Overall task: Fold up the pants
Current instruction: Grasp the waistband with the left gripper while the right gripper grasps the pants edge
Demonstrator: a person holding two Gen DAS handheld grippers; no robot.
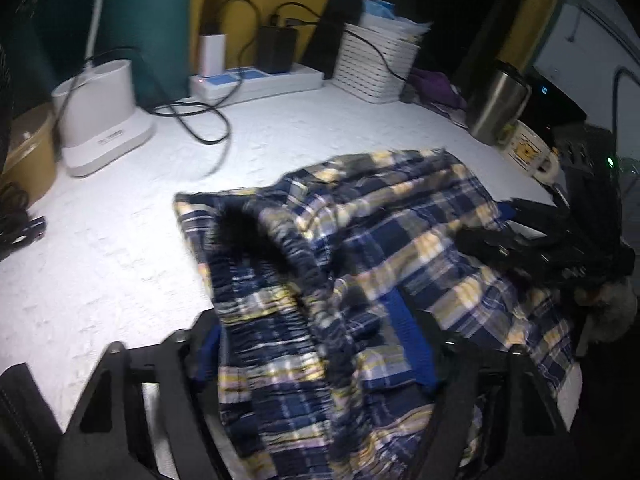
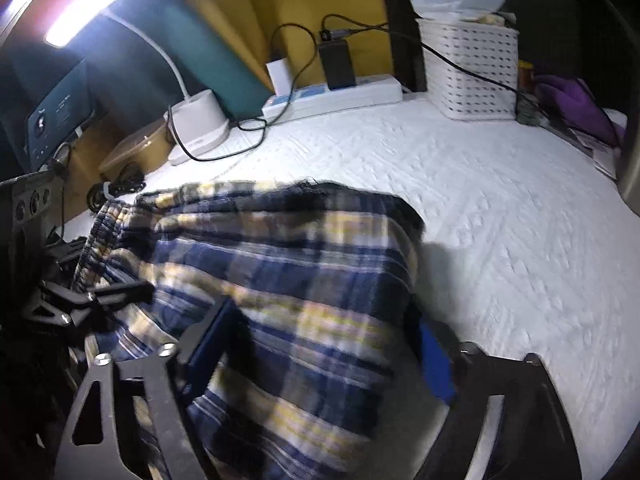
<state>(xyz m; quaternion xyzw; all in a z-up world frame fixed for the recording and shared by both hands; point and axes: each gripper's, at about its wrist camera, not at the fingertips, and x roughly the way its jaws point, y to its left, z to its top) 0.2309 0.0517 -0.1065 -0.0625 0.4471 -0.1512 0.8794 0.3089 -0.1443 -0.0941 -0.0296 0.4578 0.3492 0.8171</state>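
Note:
Plaid pants (image 1: 360,240) in navy, yellow and white lie bunched on a white textured tabletop (image 1: 120,240). In the left wrist view my left gripper (image 1: 312,348) points down over the gathered waistband, and the cloth runs between its blue pads (image 1: 412,344), which stand apart. In the right wrist view the pants (image 2: 280,260) fill the space between the right gripper's (image 2: 324,352) blue pads (image 2: 436,360), also well apart. The right gripper (image 1: 520,240) rests at the pants' right edge, and the left gripper (image 2: 100,296) at their left edge by the waistband.
Along the back stand a white lamp base (image 1: 104,116), a power strip (image 1: 256,80) with chargers and a loose black cable (image 1: 200,120), and a white slatted basket (image 1: 376,64). A steel tumbler (image 1: 496,100) and a mug (image 1: 528,152) are at right. Bare tabletop (image 2: 500,220) lies right of the pants.

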